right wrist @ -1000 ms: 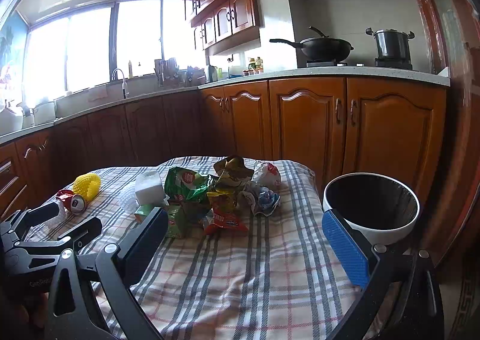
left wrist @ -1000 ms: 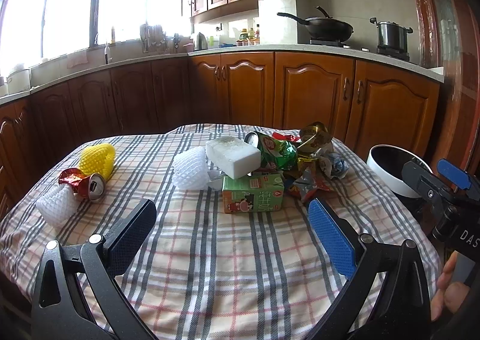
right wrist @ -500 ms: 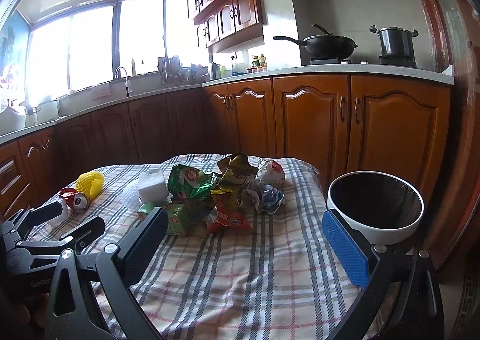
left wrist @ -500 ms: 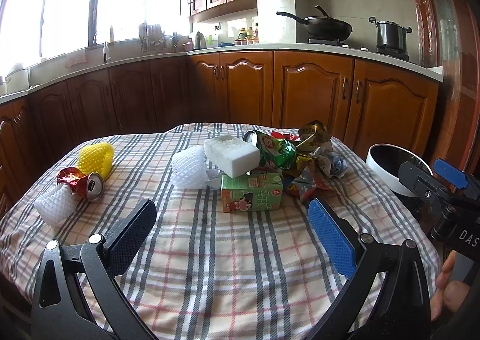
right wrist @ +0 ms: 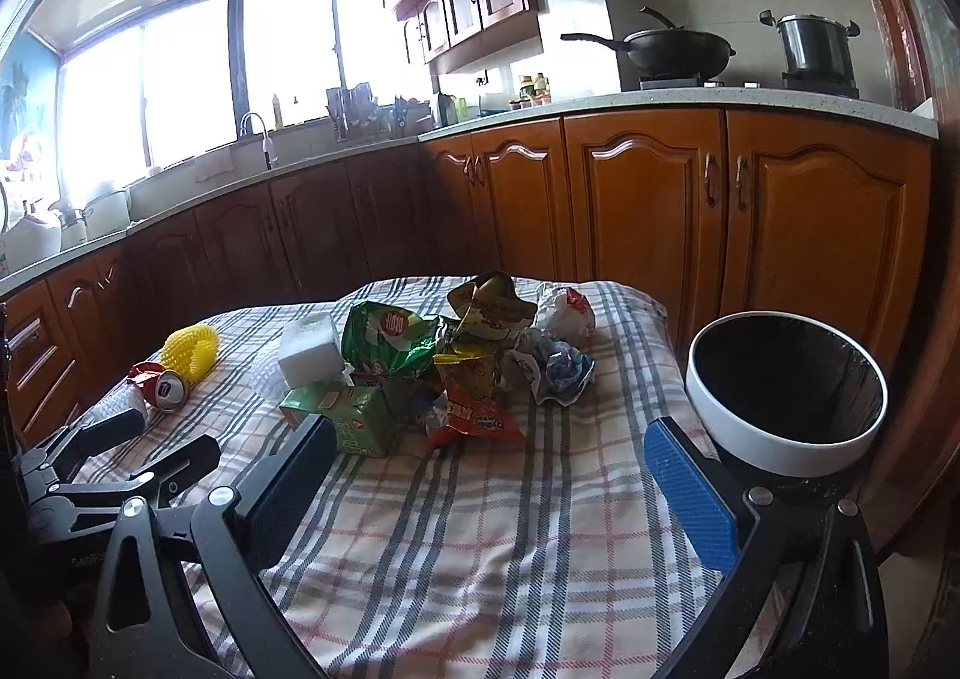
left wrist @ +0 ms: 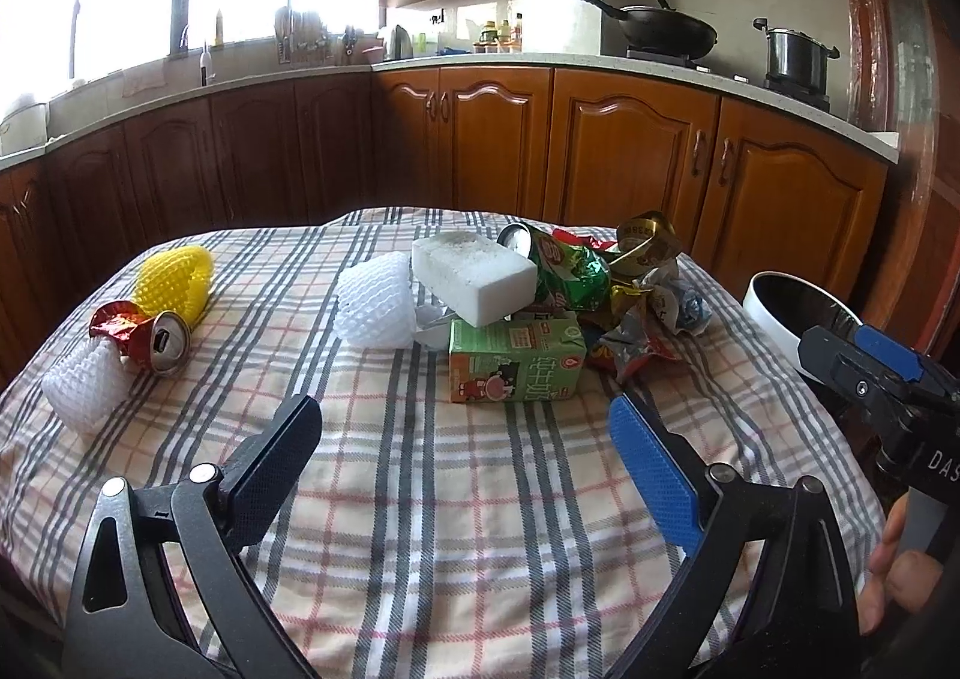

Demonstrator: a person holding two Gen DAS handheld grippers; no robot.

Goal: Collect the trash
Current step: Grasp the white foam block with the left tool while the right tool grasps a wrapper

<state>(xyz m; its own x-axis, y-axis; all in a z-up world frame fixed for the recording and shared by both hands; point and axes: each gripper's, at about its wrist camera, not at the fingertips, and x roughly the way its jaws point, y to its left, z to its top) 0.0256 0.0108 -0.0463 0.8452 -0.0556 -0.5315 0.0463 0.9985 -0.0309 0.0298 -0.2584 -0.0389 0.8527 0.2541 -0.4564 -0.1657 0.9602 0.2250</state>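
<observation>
Left gripper point(left wrist: 462, 439), jaws wide but just narrowing slightly (nothing between them), has edged toward the green milk carton point(left wrist: 516, 361), which lies just beside the white foam block point(left wrist: 474, 277); pickup looks imminent.

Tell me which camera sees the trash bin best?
The right wrist view: the trash bin shows its whole round rim and dark inside. In the left wrist view only part of it peeks out behind the other tool.

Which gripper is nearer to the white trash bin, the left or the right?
Right. The right gripper hangs beside the white trash bin; the left gripper is further away, facing the green milk carton.
</observation>
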